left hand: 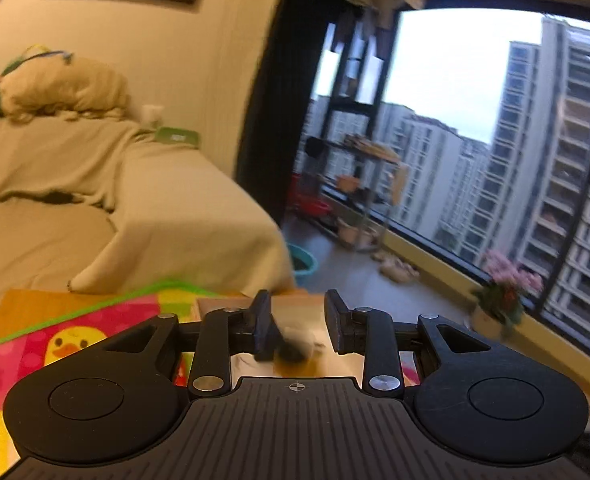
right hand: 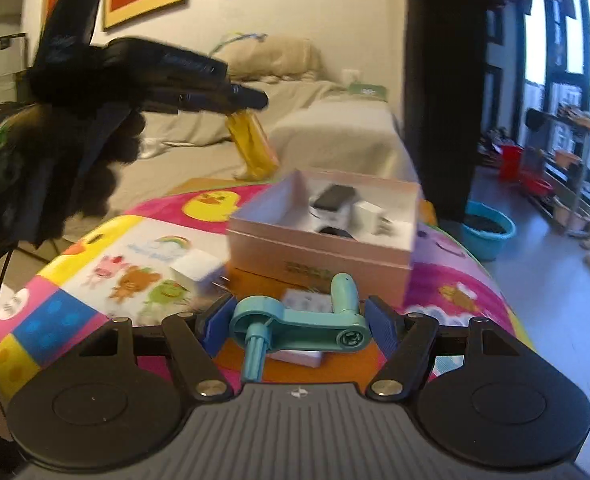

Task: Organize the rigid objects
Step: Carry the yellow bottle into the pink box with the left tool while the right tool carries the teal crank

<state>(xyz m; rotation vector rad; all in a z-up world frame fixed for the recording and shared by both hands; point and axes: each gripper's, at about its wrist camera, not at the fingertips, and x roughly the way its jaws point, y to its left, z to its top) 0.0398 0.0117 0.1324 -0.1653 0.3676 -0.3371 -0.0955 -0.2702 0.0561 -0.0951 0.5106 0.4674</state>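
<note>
Riding the left wrist: left gripper [left hand: 299, 309] points slightly downward, out over the table edge toward the window [left hand: 455, 128]; the whole view is smeared.
Left jaws: drawn narrow, pinching a blurred amber bottle [left hand: 295, 354] with a dark top that hangs below the fingers.
Under it: cartoon play mat [left hand: 95, 320] with a yellow duck at lower left, and a pale flat surface right beneath the fingertips that is too blurred to name.
Beyond: cloth-draped bed [left hand: 155, 208] to the left.
Right wrist view, left hand: up at the left, a hand in a dark fuzzy sleeve [right hand: 75, 128] holds the left gripper nearly level, and the amber bottle dangles from its tips above the far corner of the table.
Right gripper [right hand: 297, 316]: tilted down over the mat, low and close to the table.
Right jaws: set fairly wide, blue pads [right hand: 215, 324] bearing on both ends of a teal crank handle [right hand: 307, 326] lying crosswise between them.
Pink box [right hand: 319, 252]: open, just past the crank, with a dark gadget [right hand: 333, 196] and a white plug [right hand: 369, 216] inside.
On the mat: white block [right hand: 197, 270] just left of the box.
</note>
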